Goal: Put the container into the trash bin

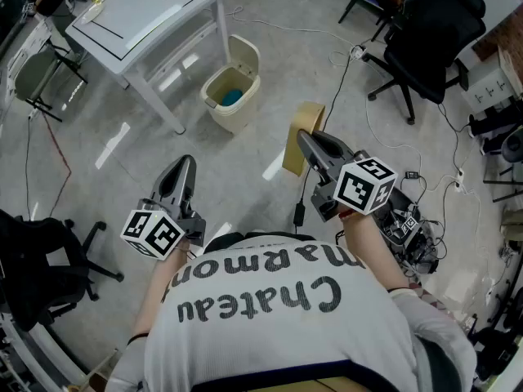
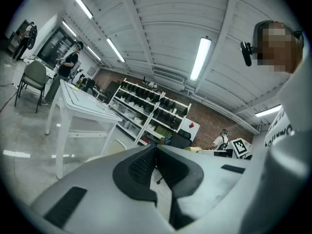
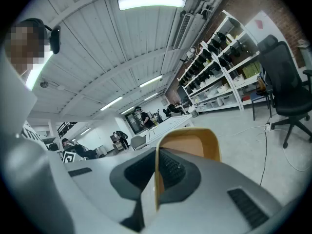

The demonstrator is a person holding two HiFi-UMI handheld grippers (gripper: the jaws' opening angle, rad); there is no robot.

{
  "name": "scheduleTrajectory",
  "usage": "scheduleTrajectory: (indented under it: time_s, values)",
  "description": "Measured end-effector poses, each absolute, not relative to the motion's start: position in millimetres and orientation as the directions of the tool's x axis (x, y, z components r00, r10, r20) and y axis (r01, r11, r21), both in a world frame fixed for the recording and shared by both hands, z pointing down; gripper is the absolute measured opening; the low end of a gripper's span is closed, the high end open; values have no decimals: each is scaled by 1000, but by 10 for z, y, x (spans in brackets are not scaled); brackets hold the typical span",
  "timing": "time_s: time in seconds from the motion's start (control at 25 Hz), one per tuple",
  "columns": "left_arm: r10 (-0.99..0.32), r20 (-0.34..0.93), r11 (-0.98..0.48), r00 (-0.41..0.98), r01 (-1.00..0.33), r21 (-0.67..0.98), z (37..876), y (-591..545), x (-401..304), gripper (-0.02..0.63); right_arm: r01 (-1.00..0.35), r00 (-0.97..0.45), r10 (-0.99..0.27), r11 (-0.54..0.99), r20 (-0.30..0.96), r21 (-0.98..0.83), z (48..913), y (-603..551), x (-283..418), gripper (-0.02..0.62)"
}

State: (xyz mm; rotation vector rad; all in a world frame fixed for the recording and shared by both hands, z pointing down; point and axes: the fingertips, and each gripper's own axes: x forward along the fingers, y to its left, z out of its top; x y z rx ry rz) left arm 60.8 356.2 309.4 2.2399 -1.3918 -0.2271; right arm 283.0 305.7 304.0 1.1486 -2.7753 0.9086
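A tan, open-topped container (image 1: 303,129) hangs upright above the floor, its wall pinched between the jaws of my right gripper (image 1: 302,139). In the right gripper view the container (image 3: 195,147) stands up past the right gripper (image 3: 157,156), which is shut on its edge. The beige trash bin (image 1: 233,84) stands on the floor ahead and to the left, next to a table leg, with something blue inside. My left gripper (image 1: 186,163) is held low at the left, shut and empty; its pads meet in the left gripper view (image 2: 156,152), where the bin (image 2: 114,147) shows just beyond.
A white table (image 1: 147,15) stands at the far left. A black office chair (image 1: 425,43) is at the far right, another black chair (image 1: 41,272) at the near left. Cables (image 1: 359,113) run across the grey floor. Shelves (image 2: 156,111) line the far wall.
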Motion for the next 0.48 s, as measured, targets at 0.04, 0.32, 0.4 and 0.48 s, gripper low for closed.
scheduleTrajectory:
  time_s: [0.04,0.32,0.4,0.48]
  values:
    - [-879,111,-359,464,-797,485,3096,3559,611,25,-649,-732,-646,564,216,-510,3048,3060,2847,34]
    - [-878,110,-360,465,-795,489,3117,3596,629,25,-661,-720,-656,549,226,-512,3092,3074,2908,34]
    - [-880,107,-358,462,-795,490,3119,3621,622,25,-659,-723,-652,554,228,-508,3092,3099,2894,34]
    - [-881,104,-359,462,-795,489,3122,3636,619,25,-656,-727,-649,559,225,-506,3085,3116,2879,34]
